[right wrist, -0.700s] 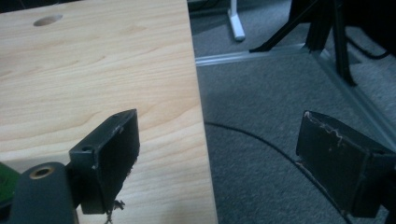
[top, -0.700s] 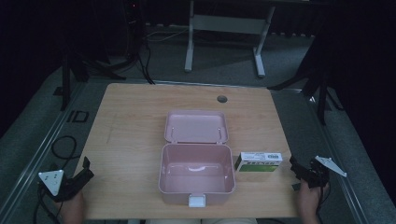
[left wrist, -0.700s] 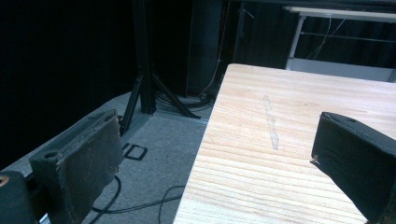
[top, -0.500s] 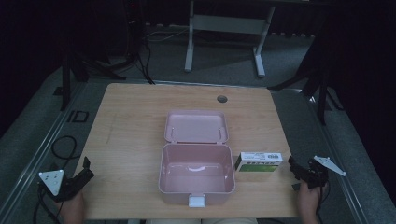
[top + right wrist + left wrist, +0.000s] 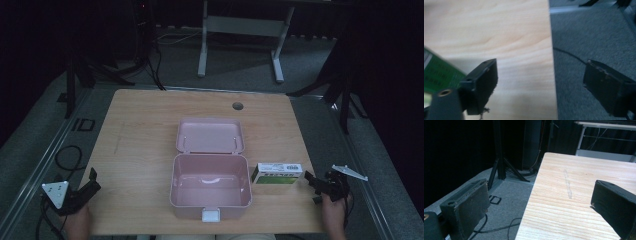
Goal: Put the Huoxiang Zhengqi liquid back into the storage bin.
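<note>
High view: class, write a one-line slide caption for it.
Open pink box centred on wooden table, green-and-white carton beside it, left claw and right claw open at the near corners.

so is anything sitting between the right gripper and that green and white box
Nothing visible does. The right gripper, fingers apart, sits at the table's right edge, and only bare wood separates it from the green and white box, which lies just right of the open pink case.
</note>
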### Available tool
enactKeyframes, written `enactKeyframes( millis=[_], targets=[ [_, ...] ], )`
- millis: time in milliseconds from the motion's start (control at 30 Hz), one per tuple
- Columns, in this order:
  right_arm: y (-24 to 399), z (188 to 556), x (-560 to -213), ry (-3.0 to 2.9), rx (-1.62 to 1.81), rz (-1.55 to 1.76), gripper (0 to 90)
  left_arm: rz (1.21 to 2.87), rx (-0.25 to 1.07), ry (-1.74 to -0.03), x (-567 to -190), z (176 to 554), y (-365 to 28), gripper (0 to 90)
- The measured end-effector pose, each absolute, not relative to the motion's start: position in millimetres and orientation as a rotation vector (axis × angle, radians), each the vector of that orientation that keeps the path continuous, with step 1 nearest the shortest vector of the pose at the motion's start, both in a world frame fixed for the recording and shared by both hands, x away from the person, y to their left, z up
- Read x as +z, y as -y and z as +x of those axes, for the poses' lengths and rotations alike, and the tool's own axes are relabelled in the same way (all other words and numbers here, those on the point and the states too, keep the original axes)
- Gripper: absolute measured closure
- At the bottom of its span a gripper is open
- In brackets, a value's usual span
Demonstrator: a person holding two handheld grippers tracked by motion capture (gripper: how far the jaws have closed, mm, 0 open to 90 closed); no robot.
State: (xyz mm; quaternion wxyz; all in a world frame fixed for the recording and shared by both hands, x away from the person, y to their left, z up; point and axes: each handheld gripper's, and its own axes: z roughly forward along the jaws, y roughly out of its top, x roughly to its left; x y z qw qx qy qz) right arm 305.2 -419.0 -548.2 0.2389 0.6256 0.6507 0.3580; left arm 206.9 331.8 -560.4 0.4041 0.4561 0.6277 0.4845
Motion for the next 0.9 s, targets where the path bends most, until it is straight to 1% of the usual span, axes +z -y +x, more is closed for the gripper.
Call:
enactKeyframes(
  millis=[133,333,467,900],
  targets=[
    [420.1,303.7,-541.5,-1.867,1.026,1.673,10.6,1.162,1.218,-1.583,-560.4,207.1,-331.8,2.1],
    [414.4,304.0,-537.5,-2.031,0.94,1.604,10.7,1.172,1.206,-1.575,-560.4,207.4,-331.7,2.1],
    [410.3,298.0,-535.4,-2.083,0.888,1.553,10.7,1.172,1.201,-1.574,-560.3,207.3,-332.1,2.1],
    [404.6,290.7,-529.5,-2.348,0.849,1.422,10.7,1.224,1.196,-1.561,-560.4,209.7,-329.4,2.1]
  ],
)
